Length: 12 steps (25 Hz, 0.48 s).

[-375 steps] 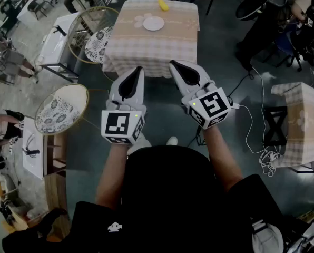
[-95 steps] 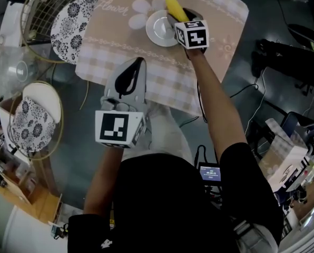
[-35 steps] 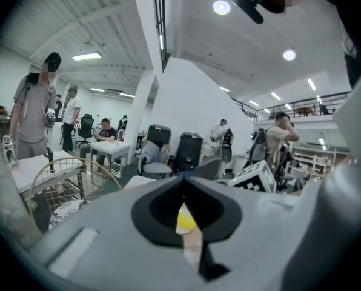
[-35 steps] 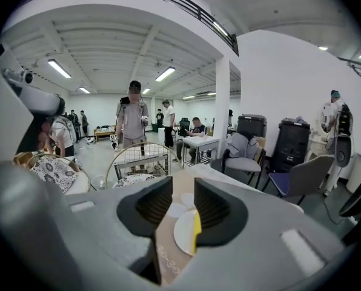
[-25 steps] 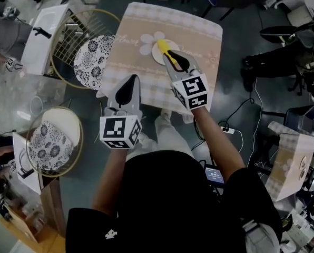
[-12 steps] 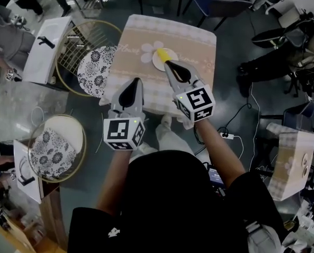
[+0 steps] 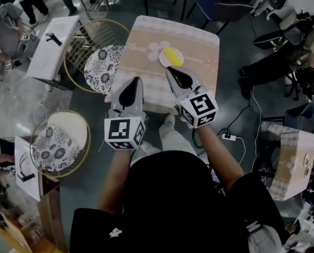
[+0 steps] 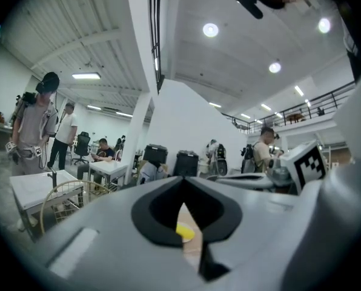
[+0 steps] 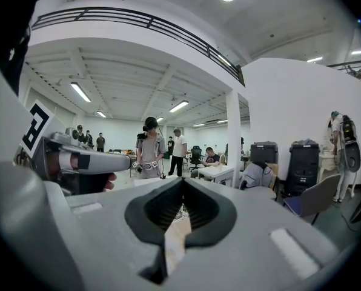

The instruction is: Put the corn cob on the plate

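The yellow corn cob lies slantwise on the small white plate (job apparently done), straight ahead of the right claw, farther from the left claw. Both claws are closed and empty.

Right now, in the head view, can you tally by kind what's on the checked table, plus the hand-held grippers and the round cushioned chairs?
corn cob: 1
plate: 1
hand-held grippers: 2 (left hand-held gripper, right hand-held gripper)
round cushioned chairs: 2 (near the table, lower left)
total: 6
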{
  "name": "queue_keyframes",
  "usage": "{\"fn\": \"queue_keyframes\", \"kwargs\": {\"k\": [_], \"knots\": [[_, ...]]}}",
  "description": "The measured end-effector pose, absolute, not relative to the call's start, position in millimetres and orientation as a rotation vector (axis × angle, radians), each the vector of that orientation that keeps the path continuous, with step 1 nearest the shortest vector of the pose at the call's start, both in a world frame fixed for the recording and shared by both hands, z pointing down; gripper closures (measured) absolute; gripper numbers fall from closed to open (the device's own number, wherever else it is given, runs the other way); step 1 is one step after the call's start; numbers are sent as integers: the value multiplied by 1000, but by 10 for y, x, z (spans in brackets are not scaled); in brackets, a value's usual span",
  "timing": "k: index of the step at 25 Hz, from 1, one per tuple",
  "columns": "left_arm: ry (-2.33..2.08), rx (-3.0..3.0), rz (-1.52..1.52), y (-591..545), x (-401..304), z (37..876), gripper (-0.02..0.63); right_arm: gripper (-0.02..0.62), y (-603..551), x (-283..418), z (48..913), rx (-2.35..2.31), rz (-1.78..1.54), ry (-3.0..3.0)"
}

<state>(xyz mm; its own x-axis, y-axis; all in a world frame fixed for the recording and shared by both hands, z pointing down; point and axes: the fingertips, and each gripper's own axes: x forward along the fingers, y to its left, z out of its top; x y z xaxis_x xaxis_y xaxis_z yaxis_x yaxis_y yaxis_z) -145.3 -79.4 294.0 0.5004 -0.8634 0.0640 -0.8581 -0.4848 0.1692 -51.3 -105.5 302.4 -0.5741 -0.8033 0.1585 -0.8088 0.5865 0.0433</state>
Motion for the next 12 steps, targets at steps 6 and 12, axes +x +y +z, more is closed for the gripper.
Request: {"fn": "queue_keyframes", "kwargs": {"k": [6, 12], "knots": [[-1484, 2580, -50, -613, -1570, 2908, 598, 592, -829, -596, 3050, 1348, 83, -2669], [-1503, 2560, -56, -523, -1591, 2938, 597, 592, -683, -597, 3045, 1319, 88, -2694]]}}
